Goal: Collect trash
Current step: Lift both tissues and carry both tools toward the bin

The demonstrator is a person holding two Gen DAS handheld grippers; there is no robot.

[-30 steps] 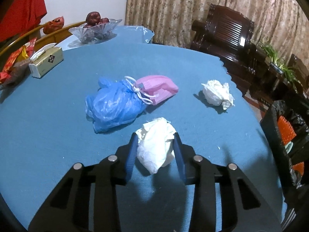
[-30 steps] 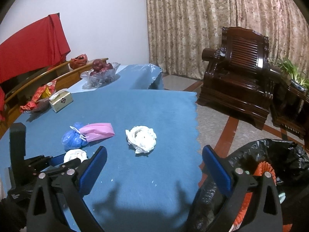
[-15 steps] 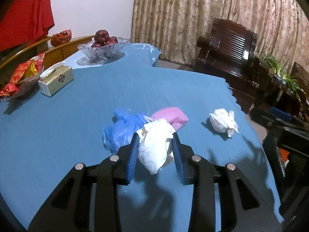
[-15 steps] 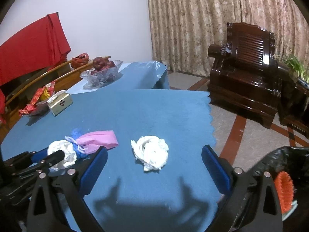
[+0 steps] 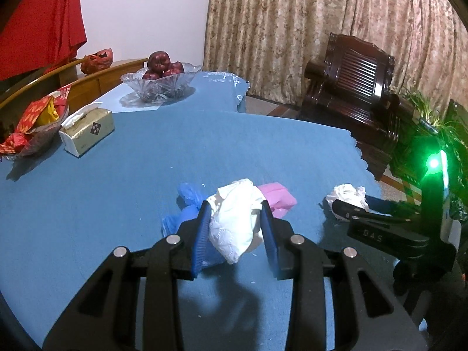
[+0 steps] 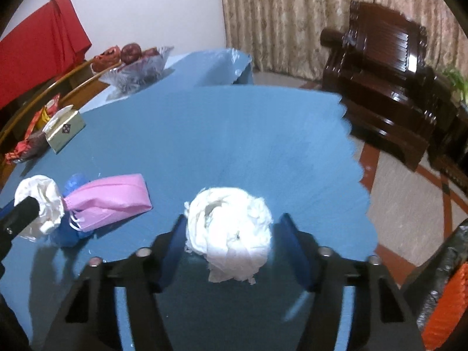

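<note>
My left gripper (image 5: pixel 235 207) is shut on a crumpled white tissue wad (image 5: pixel 234 228) and holds it just above the blue tablecloth (image 5: pixel 146 175). Behind the wad lie a pink face mask (image 5: pixel 278 197) and a blue plastic bag (image 5: pixel 187 199). My right gripper (image 6: pixel 232 219) straddles a second white tissue ball (image 6: pixel 228 222) that rests on the cloth. Its jaws are closing, the left pad is at the ball's edge, and a small gap shows on the right side. In the right wrist view the mask (image 6: pixel 111 199) and the held wad (image 6: pixel 41 201) are at the left.
A black trash bag (image 6: pixel 438 278) with something orange inside stands off the table's right edge. A tissue box (image 5: pixel 87 131), snack wrappers (image 5: pixel 35 120) and a glass fruit bowl (image 5: pixel 159 83) sit at the far left. A dark wooden armchair (image 5: pixel 351 87) stands beyond the table.
My right gripper swung from over the trash bag down to the tissue ball, and its jaws narrowed around it. My left gripper rose a little with its wad.
</note>
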